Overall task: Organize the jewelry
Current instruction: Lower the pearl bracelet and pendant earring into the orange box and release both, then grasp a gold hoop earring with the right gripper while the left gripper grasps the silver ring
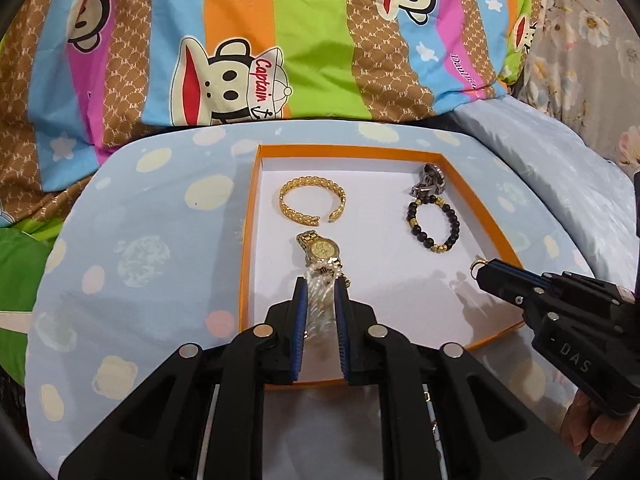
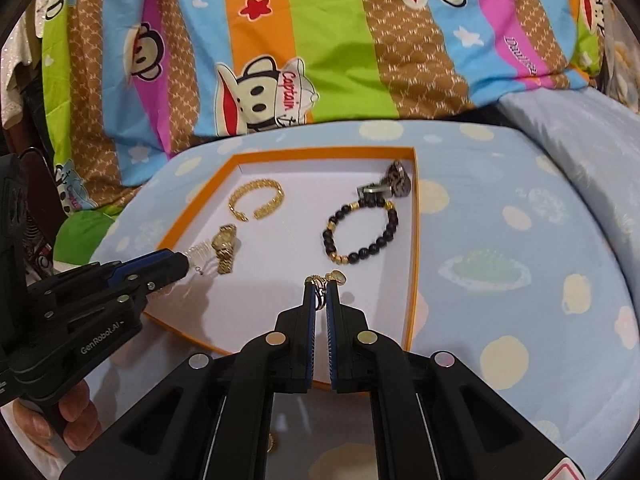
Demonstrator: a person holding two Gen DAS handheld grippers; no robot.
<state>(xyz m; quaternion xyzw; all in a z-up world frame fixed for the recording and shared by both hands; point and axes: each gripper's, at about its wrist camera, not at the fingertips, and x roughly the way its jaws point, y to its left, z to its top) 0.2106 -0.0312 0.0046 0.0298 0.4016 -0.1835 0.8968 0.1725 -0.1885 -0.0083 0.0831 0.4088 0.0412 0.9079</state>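
gold-tone metal wristwatch [image 1: 322,254] lies in shallow orange-rimmed white tray [image 1: 360,152], its plastic-wrapped band pinched by left gripper [image 1: 321,286]. right gripper [image 2: 321,292] is clamped on small gold ring with charm [image 2: 326,280]. gold cuff bangle [image 1: 312,200] and black bead bracelet [image 1: 434,224] sit nearby.

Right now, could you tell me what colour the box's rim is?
Orange, around a white floor; the box shows best in the left wrist view.
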